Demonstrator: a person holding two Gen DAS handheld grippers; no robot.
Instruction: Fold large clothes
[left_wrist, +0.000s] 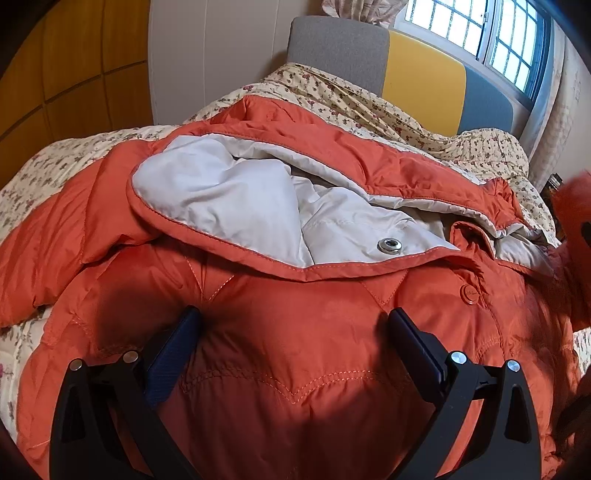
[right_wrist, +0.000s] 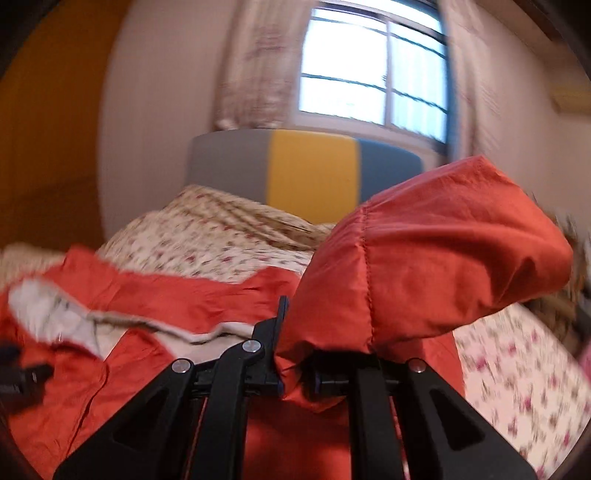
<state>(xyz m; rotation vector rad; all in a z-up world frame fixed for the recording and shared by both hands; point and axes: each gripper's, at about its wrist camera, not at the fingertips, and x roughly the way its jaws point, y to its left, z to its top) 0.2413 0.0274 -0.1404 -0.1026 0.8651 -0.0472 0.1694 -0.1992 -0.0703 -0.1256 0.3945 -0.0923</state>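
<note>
On a flowered bedspread (left_wrist: 317, 92), orange jacket (left_wrist: 295, 332) spread flat, left gripper (left_wrist: 293, 321) spread wide against its chest, right gripper (right_wrist: 295, 376) clamped on a lifted sleeve (right_wrist: 424, 266).

The puffy orange jacket (left_wrist: 295, 332) has a pale grey-white lining (left_wrist: 207, 192), one shiny silver snap (left_wrist: 388, 245) and one orange button (left_wrist: 470, 293). The cream bed cover (left_wrist: 369, 107) at 12 o'clock has tiny red flowers. The headboard (right_wrist: 312, 170) has grey, yellow and blue blocks. The gripper fingers (left_wrist: 173, 354) are black with dark blue pads.
</note>
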